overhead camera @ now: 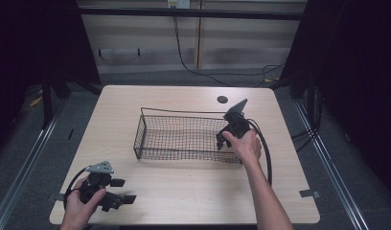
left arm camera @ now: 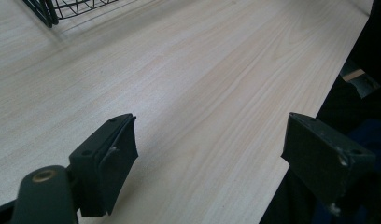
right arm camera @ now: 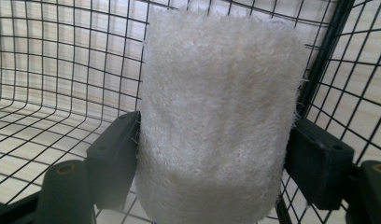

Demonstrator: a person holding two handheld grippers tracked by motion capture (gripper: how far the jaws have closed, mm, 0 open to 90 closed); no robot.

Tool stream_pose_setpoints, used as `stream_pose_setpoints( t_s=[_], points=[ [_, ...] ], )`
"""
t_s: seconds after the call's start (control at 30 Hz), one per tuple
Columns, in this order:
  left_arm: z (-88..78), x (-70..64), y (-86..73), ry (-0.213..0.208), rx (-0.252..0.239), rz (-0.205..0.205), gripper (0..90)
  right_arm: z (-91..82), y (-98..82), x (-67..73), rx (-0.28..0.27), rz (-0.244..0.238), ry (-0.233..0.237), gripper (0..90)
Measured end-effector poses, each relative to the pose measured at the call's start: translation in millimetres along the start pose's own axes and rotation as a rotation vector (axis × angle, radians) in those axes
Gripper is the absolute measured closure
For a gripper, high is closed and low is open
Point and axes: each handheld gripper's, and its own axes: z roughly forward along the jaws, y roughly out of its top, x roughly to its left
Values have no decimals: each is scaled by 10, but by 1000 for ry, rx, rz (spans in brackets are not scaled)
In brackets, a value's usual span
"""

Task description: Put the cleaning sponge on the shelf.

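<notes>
Fluffy white cloth roll [right arm camera: 216,116] sits clamped between the pads of the right gripper [overhead camera: 225,139], down inside the black wire basket [overhead camera: 179,136] at its three o'clock end, close against the mesh wall. Over at seven o'clock on the pale wooden table [overhead camera: 184,187], the left gripper [overhead camera: 124,191] rests low with its jaws wide apart, nothing between them.

Dim room with black surroundings, bench [overhead camera: 184,191] evenly lit from above, soft faint shadows, no glare, gripper views slightly soft, towel [right arm camera: 216,116] bright
</notes>
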Motion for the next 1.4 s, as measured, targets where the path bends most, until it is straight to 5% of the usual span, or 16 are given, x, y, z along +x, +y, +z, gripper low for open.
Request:
stream_pose_setpoints(
  t_s=[0.63, 1.4],
  points=[
    [-2, 1, 0, 0, -2, 0, 173, 65, 5, 74, 22, -30, -52, 227],
    [-1, 1, 0, 1, 0, 1, 173, -35, -29, 40, 3, -60, 0, 150]
  ],
)
